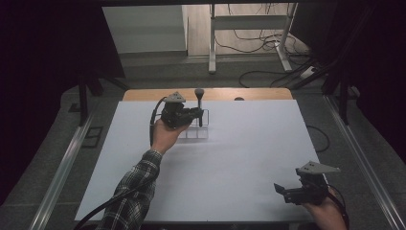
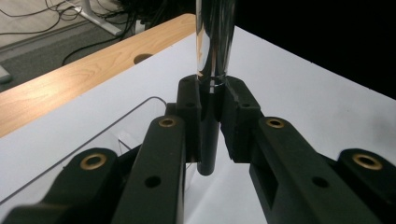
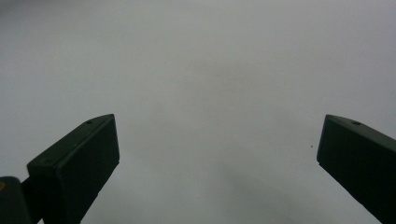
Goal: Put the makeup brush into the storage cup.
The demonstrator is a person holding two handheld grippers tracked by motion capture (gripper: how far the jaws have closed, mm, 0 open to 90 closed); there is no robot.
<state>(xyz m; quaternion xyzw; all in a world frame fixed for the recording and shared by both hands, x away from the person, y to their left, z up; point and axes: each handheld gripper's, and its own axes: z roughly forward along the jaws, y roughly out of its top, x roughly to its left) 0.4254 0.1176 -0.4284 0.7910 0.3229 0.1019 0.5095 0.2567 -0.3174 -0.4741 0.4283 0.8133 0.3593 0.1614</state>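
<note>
Black and slim, the makeup brush (image 1: 199, 106) is standing upright with its bristle head on top, and we are pinching its handle with our left gripper (image 1: 195, 113), pads pressed against it from both sides; in the left gripper view the glossy handle (image 2: 214, 56) is rising straight out between the jaws. We are holding it just above a clear plastic organizer (image 1: 196, 130) near the far edge of the white table (image 1: 230, 158). Our right gripper (image 1: 283, 191) is waiting well apart at the near right corner, jaws spread wide over bare table.
</note>
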